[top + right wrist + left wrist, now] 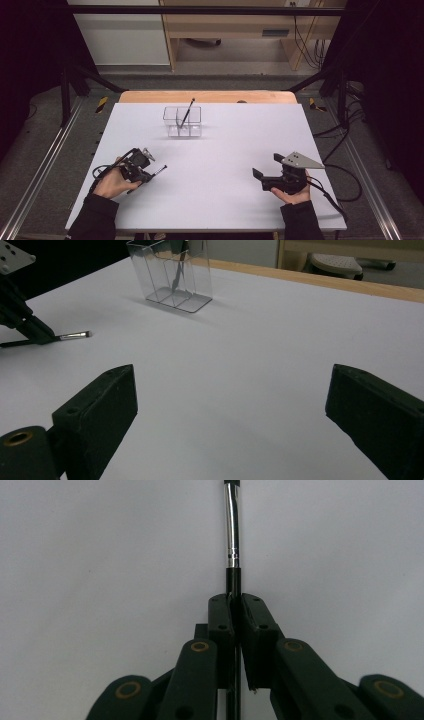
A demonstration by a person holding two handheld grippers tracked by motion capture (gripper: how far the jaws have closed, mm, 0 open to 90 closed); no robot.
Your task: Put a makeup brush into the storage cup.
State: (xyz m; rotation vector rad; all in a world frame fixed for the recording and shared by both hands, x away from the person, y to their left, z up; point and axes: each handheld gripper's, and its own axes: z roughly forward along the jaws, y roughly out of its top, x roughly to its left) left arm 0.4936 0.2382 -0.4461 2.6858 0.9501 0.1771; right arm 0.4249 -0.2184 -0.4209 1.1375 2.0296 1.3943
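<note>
My left claw point(150, 172) is clamped on a thin black-handled brush with a silver ferrule point(232, 535) lying low on the white bench point(220, 150), right claw point(230, 410) gaping idle; next I judge a lift toward the clear plastic divided holder point(182, 121).

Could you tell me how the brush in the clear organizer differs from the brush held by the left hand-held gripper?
The brush in the organizer stands tilted in the clear organizer at the far side of the table, free of any grip. The held brush lies low and roughly level over the white table, clamped between the shut jaws of the left hand-held gripper. Both are slim, dark-handled brushes; the held one shows a silver ferrule.
</note>
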